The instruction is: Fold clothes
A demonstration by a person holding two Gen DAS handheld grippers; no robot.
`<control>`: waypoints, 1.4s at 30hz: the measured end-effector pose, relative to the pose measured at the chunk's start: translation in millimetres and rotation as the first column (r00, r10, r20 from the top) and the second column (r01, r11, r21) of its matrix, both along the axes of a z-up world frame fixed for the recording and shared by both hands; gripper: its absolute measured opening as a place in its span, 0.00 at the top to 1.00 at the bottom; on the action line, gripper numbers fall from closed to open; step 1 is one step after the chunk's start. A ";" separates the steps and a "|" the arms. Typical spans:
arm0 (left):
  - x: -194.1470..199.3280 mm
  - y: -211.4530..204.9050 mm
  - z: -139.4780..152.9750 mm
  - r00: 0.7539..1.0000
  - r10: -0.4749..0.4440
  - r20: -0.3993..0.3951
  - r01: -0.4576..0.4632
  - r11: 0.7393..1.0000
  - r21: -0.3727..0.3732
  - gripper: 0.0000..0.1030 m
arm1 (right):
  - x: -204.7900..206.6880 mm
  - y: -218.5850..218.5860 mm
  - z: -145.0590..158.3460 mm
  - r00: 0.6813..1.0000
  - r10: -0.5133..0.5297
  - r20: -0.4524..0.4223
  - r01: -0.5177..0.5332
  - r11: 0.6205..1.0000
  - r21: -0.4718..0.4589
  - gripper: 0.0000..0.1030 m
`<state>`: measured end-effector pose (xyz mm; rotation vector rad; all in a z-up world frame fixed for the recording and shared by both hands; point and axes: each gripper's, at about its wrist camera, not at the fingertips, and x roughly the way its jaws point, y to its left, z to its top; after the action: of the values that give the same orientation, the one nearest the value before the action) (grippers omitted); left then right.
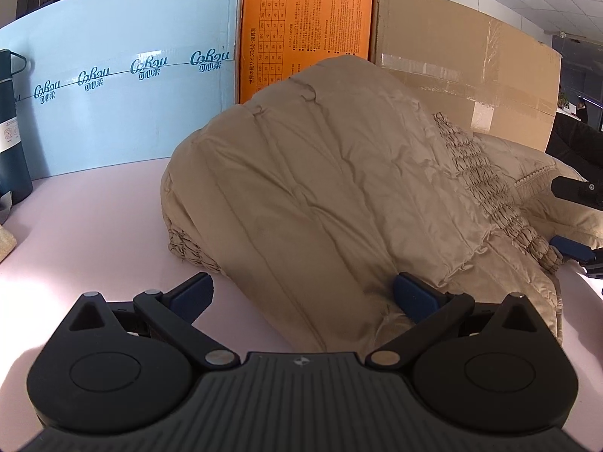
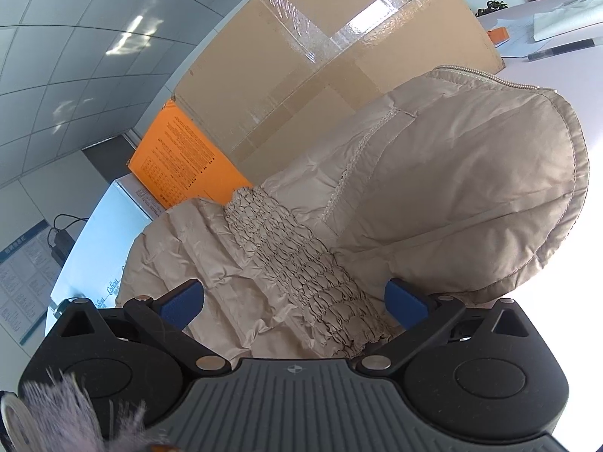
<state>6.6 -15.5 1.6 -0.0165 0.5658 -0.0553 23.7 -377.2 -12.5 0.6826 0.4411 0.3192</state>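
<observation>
Three boxes wall off the far side: a pale blue box (image 1: 124, 86), an orange box (image 1: 301, 34) and a taped cardboard box (image 1: 463, 75). A dark teal flask (image 1: 11, 128) stands far left, partly cut off. The puffy beige jacket (image 1: 320, 196), quilted with a shirred band, lies heaped on the pink surface (image 1: 94, 233). The left claw (image 1: 303, 295) gapes open at its near edge. The right claw (image 2: 294, 303) is open too, straddling the gathered band.

A pale pink table (image 1: 94, 226) was backed by blue (image 1: 120, 86), orange (image 1: 301, 30) and brown boxes (image 1: 463, 75) (ceiling tiles glimpsed above).
</observation>
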 end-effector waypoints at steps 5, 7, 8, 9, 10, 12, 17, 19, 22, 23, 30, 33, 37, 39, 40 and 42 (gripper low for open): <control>-7.8 9.2 -6.5 0.999 0.011 0.030 -0.009 0.998 -0.055 0.00 | -4.3 0.3 2.0 0.998 -0.035 0.057 0.032 0.998 0.057 0.00; -9.9 10.6 -4.8 0.998 0.022 0.051 -0.019 0.998 -0.057 0.00 | -6.1 0.4 2.9 0.996 -0.050 0.079 0.044 0.996 0.080 0.00; -11.0 13.2 -3.9 0.997 0.033 0.065 -0.029 0.998 -0.063 0.00 | -8.5 -0.1 2.8 0.995 -0.052 0.088 0.044 0.995 0.089 0.00; -11.8 16.7 -2.3 0.996 0.049 0.078 -0.043 0.996 -0.072 0.00 | -11.8 -0.8 2.4 0.994 -0.051 0.096 0.041 0.995 0.096 0.00; -12.0 22.1 0.6 0.994 0.069 0.089 -0.061 0.994 -0.087 0.00 | -12.5 -3.6 1.5 0.995 -0.046 0.092 0.036 0.994 0.104 0.00; -11.8 33.5 5.7 0.988 0.115 0.106 -0.102 0.987 -0.122 0.00 | -11.7 -9.2 -0.2 0.997 -0.034 0.076 0.025 0.993 0.117 0.00; -11.9 62.4 9.7 0.961 0.251 0.115 -0.230 0.958 -0.170 0.00 | -11.2 -6.2 -1.7 0.998 -0.045 0.050 0.040 0.995 0.096 0.00; -11.1 72.2 6.9 0.953 0.288 0.096 -0.267 0.945 -0.189 0.00 | -11.0 -5.0 -0.3 0.997 -0.061 0.040 0.058 0.995 0.076 0.00; -2.5 83.9 3.7 0.956 0.291 0.049 -0.275 0.939 -0.209 0.00 | -13.3 -1.3 2.8 0.994 -0.102 0.029 0.102 0.994 0.031 0.00; 0.0 85.0 2.0 0.957 0.288 0.037 -0.275 0.939 -0.208 0.00 | -14.1 -0.1 3.5 0.993 -0.113 0.025 0.113 0.993 0.018 0.00; 0.0 87.5 -0.9 0.959 0.283 0.027 -0.269 0.932 -0.242 0.00 | -17.1 12.1 9.4 0.985 -0.147 -0.088 0.139 0.986 -0.090 0.00; -1.4 89.8 -0.3 0.959 0.283 0.034 -0.265 0.928 -0.263 0.00 | -20.8 20.9 11.3 0.987 -0.118 -0.107 0.100 0.982 -0.157 0.00; -1.7 91.4 -0.6 0.959 0.281 0.032 -0.261 0.924 -0.278 0.00 | -24.4 30.7 15.7 0.989 -0.088 -0.120 0.058 0.970 -0.237 0.00; -1.0 91.9 -1.5 0.960 0.279 0.027 -0.262 0.925 -0.274 0.00 | -27.9 33.0 17.4 0.989 -0.076 -0.124 0.045 0.971 -0.236 0.00; -0.7 91.8 -1.5 0.960 0.279 0.025 -0.262 0.926 -0.273 0.00 | -29.1 34.3 18.3 0.989 -0.071 -0.127 0.039 0.970 -0.238 0.00; -0.5 91.2 -1.4 0.960 0.280 0.023 -0.263 0.925 -0.274 0.00 | -32.7 37.3 19.7 0.989 -0.066 -0.136 0.031 0.969 -0.245 0.00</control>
<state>6.1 75.7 0.2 -0.3567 0.4862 0.1384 -9.0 -339.9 7.2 0.4778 0.5887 0.1657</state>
